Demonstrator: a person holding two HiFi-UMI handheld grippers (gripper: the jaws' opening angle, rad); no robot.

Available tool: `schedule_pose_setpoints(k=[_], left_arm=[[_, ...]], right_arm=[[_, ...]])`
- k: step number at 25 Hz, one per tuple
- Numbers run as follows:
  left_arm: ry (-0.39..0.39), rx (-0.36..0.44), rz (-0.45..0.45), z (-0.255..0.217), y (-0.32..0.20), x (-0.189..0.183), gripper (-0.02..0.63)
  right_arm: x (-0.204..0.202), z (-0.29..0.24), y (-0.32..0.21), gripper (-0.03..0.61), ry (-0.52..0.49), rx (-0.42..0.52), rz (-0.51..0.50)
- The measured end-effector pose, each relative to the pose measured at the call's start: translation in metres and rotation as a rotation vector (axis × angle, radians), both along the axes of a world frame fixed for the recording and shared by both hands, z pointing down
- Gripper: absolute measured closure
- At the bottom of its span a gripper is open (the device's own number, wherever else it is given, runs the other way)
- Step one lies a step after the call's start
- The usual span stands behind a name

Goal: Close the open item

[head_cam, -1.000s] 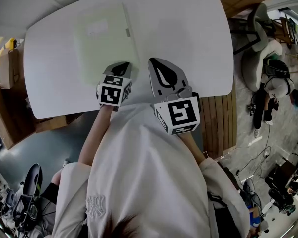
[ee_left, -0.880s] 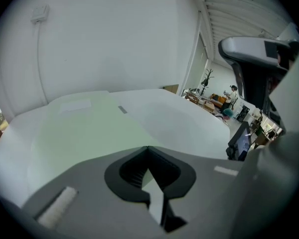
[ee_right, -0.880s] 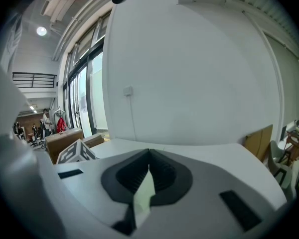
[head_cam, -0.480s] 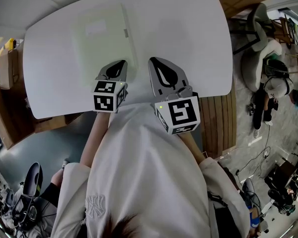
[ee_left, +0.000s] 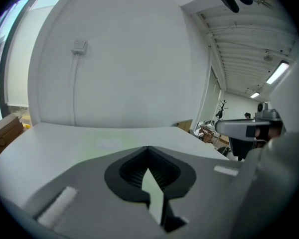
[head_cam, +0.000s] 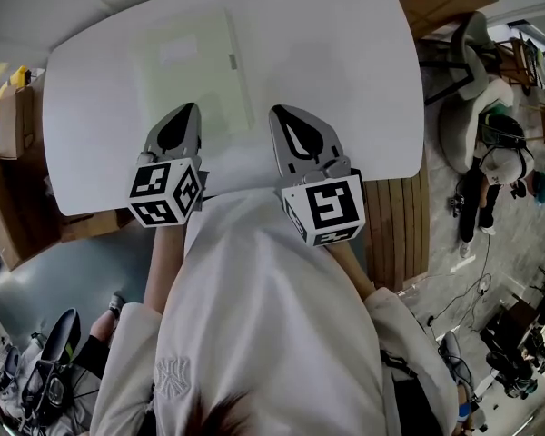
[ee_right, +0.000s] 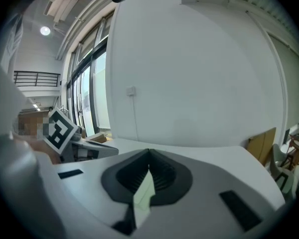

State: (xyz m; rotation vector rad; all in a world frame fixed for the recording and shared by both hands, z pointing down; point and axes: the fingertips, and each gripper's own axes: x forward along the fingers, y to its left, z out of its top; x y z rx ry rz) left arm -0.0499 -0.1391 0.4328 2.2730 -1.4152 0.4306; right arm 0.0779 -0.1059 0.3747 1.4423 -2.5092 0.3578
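The pale green folder [head_cam: 195, 75] lies flat, seemingly already closed, on the white table [head_cam: 363, 71]; the left gripper [head_cam: 183, 109] and the right gripper [head_cam: 282, 113], jaws pressed together on nothing, hang at its near side; probably only a check of the cover remains.

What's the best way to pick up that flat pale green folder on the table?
The pale green folder lies flat on the table with nothing raised to grab. The best hold is probably its long right edge, near the small tab. Come in from the right, with the fingers low along the tabletop, so they can pinch that thin edge.
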Motion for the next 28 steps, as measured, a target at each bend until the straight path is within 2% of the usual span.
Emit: schedule_pose_setpoints(k=[7,14,28], left_arm=[[-0.001,0.095,-0.04,-0.032,0.002,-0.023,0.606],[-0.005,0.172,-0.04,-0.058,0.006,-0.038,0.606],[0.038,0.238,0.018,-0.086,0.008,-0.083,0.606]], right_arm=[[-0.008,-0.001,0.0,0.569,0.019,0.004,-0.01],[-0.021,-0.001,0.002,0.569,0.038,0.008,-0.013],[-0.067,-0.017,-0.005,0.569,0.088,0.026,0.041]])
